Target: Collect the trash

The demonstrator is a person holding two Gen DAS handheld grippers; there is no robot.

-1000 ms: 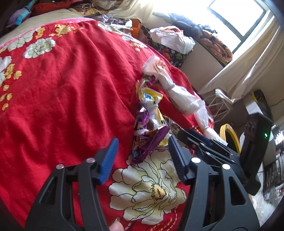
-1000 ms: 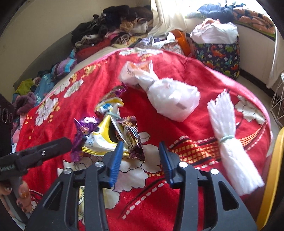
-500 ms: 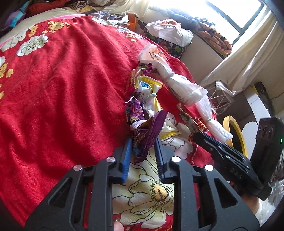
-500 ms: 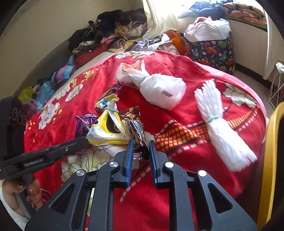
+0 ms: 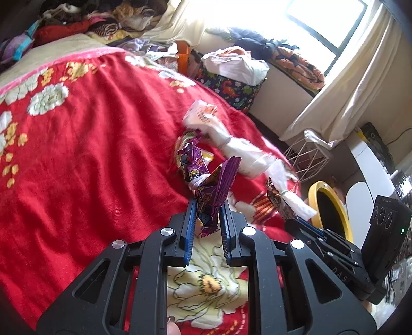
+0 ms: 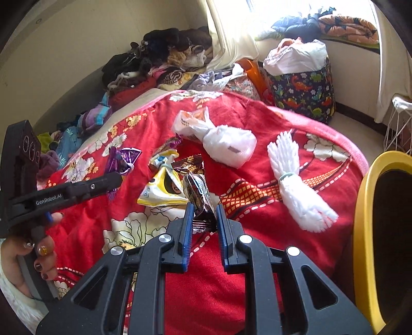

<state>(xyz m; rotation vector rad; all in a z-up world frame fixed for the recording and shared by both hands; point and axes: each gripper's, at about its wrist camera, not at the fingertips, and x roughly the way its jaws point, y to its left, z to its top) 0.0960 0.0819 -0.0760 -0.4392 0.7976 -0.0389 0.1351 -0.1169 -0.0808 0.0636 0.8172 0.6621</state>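
Bright blown-out window point(image 5: 327, 23) glare, fisheye edge distortion, dark corners

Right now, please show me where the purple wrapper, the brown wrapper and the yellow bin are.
purple wrapper point(image 5: 219, 185), left wrist view, its crinkled middle.
brown wrapper point(image 6: 198, 190), right wrist view, its shiny middle.
yellow bin point(image 6: 365, 195), right wrist view, its near rim.

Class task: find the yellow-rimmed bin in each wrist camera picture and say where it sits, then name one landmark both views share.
Left wrist view: the yellow-rimmed bin sits at right of centre, beyond the bed's edge, partly hidden by the right gripper.
Right wrist view: the bin fills the right edge, cut off by the frame.
Shared landmark: the white yarn bundle lying on the red blanket, beside the bin.
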